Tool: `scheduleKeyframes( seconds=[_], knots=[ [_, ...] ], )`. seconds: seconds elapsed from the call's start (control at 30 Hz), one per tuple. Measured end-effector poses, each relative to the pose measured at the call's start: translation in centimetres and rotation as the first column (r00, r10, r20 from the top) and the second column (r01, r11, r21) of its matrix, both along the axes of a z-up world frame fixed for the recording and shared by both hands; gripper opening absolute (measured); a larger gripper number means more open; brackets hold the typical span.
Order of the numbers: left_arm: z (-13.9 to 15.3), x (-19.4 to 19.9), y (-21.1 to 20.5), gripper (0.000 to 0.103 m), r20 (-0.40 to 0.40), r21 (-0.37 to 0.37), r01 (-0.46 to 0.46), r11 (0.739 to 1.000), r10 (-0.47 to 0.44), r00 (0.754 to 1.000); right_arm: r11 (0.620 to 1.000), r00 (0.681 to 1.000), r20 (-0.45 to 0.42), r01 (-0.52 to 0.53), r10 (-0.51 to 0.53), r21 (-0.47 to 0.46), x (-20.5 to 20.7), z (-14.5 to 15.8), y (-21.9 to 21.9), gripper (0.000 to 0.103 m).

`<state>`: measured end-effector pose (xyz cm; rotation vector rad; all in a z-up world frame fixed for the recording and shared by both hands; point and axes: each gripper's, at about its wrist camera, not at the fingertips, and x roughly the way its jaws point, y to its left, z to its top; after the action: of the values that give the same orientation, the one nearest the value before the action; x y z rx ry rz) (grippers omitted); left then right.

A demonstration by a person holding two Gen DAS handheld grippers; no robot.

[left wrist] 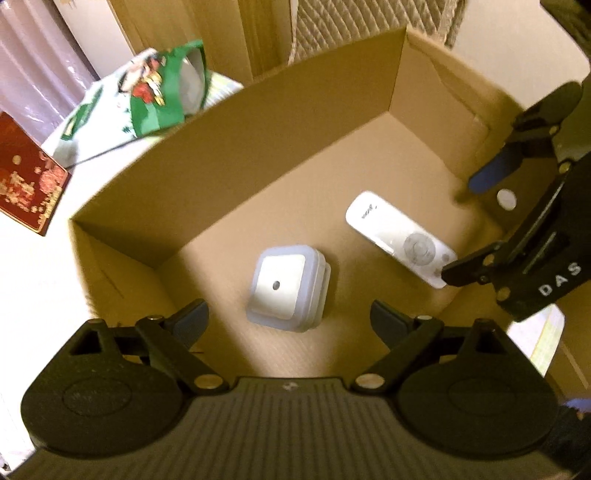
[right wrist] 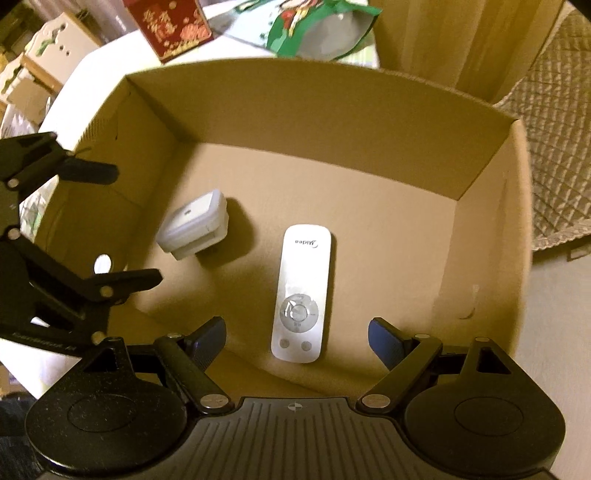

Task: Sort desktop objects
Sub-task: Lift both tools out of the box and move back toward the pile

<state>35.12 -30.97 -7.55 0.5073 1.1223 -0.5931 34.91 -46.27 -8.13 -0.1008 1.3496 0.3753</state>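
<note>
Two grippers in view, both pointing steeply down into one open cardboard box (right wrist: 332, 107). Left gripper (left wrist: 290, 315): jaws spread wide, nothing between the pads, released. Right gripper (right wrist: 297, 341): jaws likewise spread wide and released; the near end of the remote shows between the pads in the right wrist view, but neither pad touches it. Box contents, count two: one white remote control (right wrist: 301, 291), lying flat on the box floor, round button pad toward the near end, "Midea" printed at the far end; one small white square device (left wrist: 286, 284) with a translucent rim and a dark dot at the centre of its face, lying on the box floor to the left of the remote, apart from it. Each gripper also appears at the edge of the other's view, at the box's side. Beyond the far box wall, on the white desk (left wrist: 33, 258): one red box with gold print (right wrist: 173, 26) and one green-and-white printed bag (left wrist: 147, 99), side by side. Farther right, one quilted beige fabric (right wrist: 554, 147).
</note>
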Motion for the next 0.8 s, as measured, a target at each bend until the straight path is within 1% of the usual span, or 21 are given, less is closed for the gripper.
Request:
scheduleKeyframes(
  seconds=[0.3, 0.43, 0.6, 0.8],
  knots=[
    [3.2, -2.6, 1.2, 0.093, 0.07, -0.057, 0.028, 0.998, -0.024, 0.997, 0.999, 0.996, 0.069, 0.05, -0.051, 0.009, -2.2, 2.4, 0.6, 0.087],
    [4.4, -4.0, 2.1, 0.094, 0.096, -0.084, 0.046, 0.995, -0.038, 0.995, 0.997, 0.99, 0.114, 0.082, -0.082, 0.01, -3.6, 3.6, 1.1, 0.087],
    [6.0, -5.7, 3.6, 0.096, 0.134, -0.116, 0.066, 0.991, -0.05, 0.99, 0.991, 0.977, 0.167, 0.13, -0.132, 0.025, -5.1, 5.3, 1.8, 0.087],
    [7.6, -7.4, 5.9, 0.097, 0.176, -0.141, 0.085, 0.986, -0.059, 0.983, 0.98, 0.953, 0.228, 0.189, -0.199, 0.064, -7.3, 7.3, 2.9, 0.087]
  ],
)
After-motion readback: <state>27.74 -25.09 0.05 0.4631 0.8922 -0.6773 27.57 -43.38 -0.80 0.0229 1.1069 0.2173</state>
